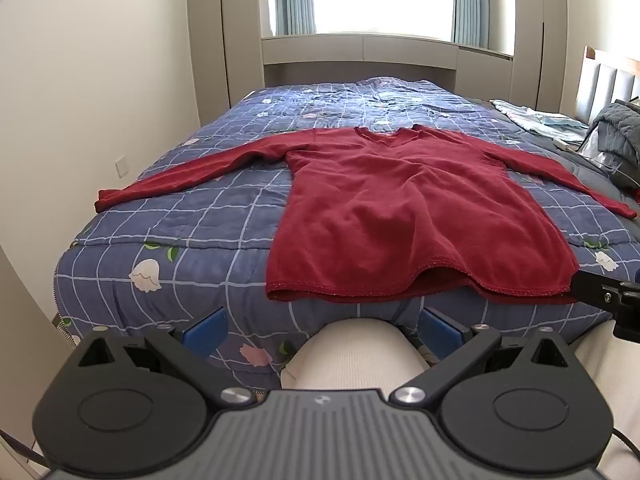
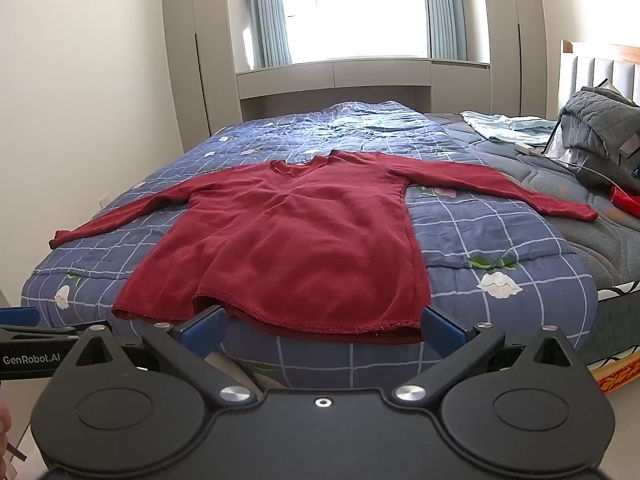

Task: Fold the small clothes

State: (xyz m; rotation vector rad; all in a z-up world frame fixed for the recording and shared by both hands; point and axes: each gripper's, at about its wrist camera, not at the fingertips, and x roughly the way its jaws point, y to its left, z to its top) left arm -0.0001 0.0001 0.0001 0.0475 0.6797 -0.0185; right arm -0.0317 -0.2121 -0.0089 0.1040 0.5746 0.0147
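Fingers on both grippers spread wide, nothing held. Left gripper: blue rubbery pads on black plastic linkages, hanging off the foot of the bed, just short of the hem. Right gripper: same build, pads straddling the hem's right half; can't tell if they touch the cloth.

Red sweater lies flat on the bed, face up, neck toward the window, V-shaped collar, both long sleeves stretched out sideways. Knit looks soft and fuzzy, stitched hem rippled, with one bulge lifting off the quilt. Hem sits right at the bed's near edge.

Quilt is blue, padded, white grid lines with printed white and pink flowers. Grey quilted bundle piled near the headboard, well apart from the sweater. Small red item just beyond the right cuff.
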